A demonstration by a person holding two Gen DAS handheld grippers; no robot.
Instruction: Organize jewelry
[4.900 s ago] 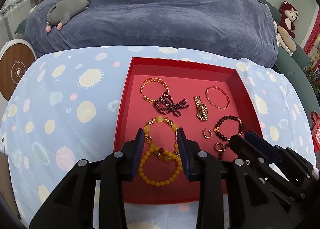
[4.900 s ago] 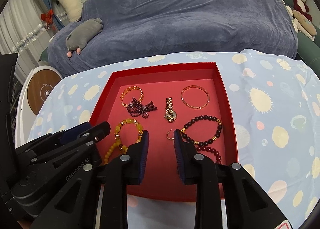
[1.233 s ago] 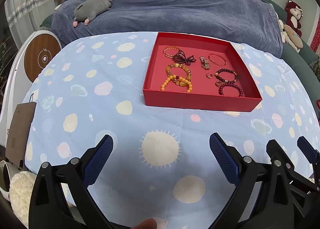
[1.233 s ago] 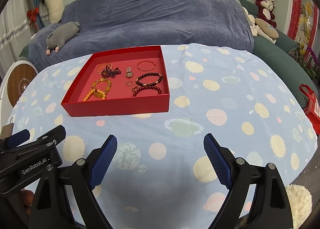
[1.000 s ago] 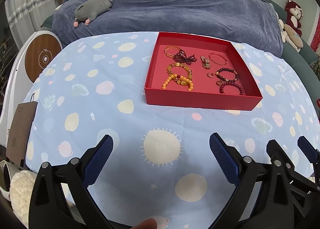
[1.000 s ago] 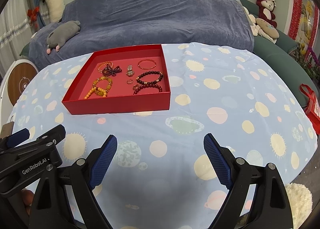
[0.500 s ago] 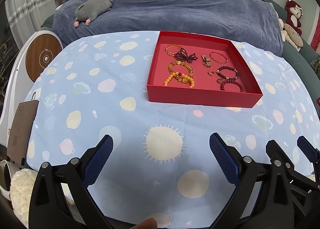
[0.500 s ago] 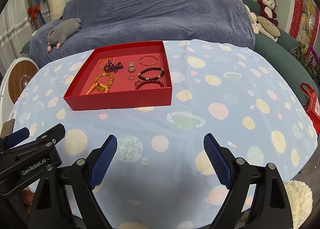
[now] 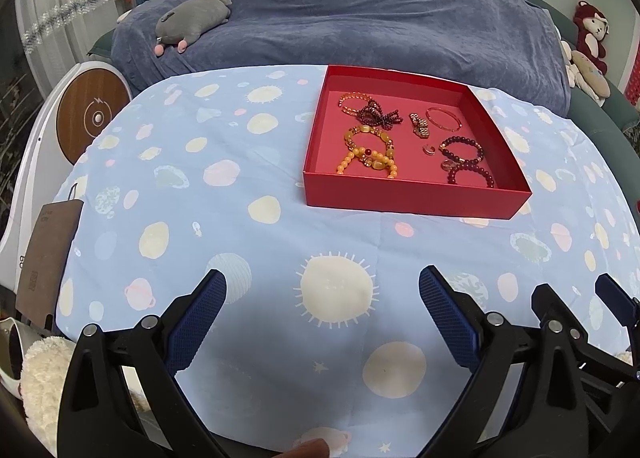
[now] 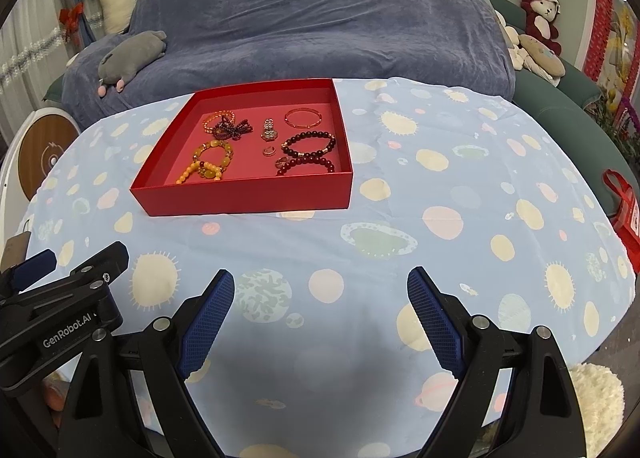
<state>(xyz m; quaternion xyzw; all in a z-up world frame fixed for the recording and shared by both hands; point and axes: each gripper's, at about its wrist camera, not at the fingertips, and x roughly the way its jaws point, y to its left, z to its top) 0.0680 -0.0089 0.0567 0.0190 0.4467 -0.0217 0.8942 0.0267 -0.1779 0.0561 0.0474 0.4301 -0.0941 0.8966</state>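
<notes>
A red tray (image 9: 408, 200) (image 10: 248, 198) sits on the spotted blue cloth at the far middle of the table. In it lie yellow bead bracelets (image 9: 370, 156) (image 10: 210, 162), dark red bead bracelets (image 9: 464, 162) (image 10: 310, 152), a gold watch (image 9: 420, 125) (image 10: 269, 129), a thin bangle (image 9: 443, 117) (image 10: 303, 117), a small ring (image 9: 429, 149) (image 10: 269, 151) and a dark beaded bow (image 9: 376, 116) (image 10: 232, 129). My left gripper (image 9: 322, 314) and my right gripper (image 10: 320, 310) are both wide open and empty, near the table's front edge, well short of the tray.
A sofa under a blue-grey cover (image 9: 360, 18) stands behind the table, with a grey plush toy (image 9: 192, 20) on it. A round white and wood device (image 9: 90, 114) is at the left. Plush toys (image 10: 540, 30) sit at the right. A red bag (image 10: 624, 202) hangs by the right edge.
Both grippers have drawn back from the tray to the table's near edge and opened wide. The jewelry in the tray has not moved.
</notes>
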